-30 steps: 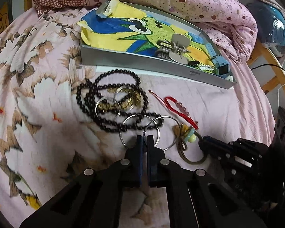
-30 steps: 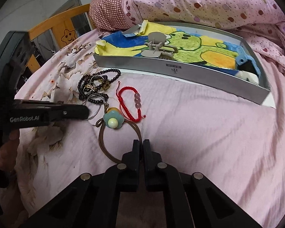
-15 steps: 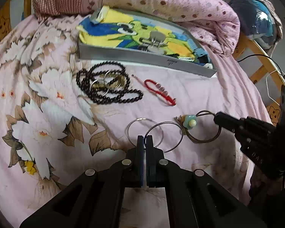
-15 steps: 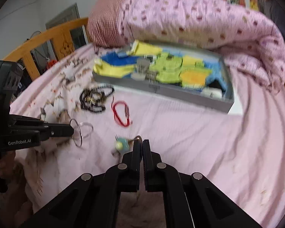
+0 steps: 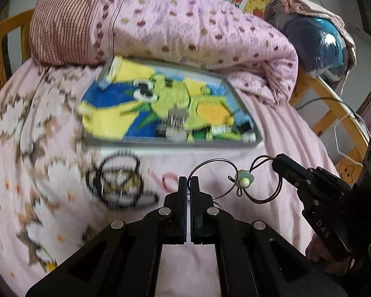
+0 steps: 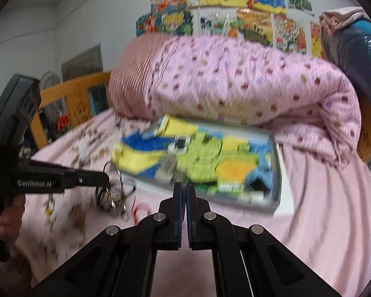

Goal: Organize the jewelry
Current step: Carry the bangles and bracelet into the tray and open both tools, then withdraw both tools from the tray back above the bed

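Your left gripper [image 5: 188,178]: fingers closed on silver ring [image 5: 211,163].
Your right gripper [image 6: 184,185]: fingers pinching flower-bead hoop [image 5: 264,180].
Tray [image 5: 175,144]: far, on bed [image 5: 272,143].

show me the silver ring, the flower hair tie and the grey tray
silver ring [image 5: 211,161], left wrist view, top of the wire hoop
flower hair tie [image 5: 244,181], left wrist view, the pale bead on its flower
grey tray [image 5: 175,144], left wrist view, its near rim

Two wrist fisheyes above the bed, looking forward and down, both sharing the grey tray [image 5: 175,144] of jewelry.
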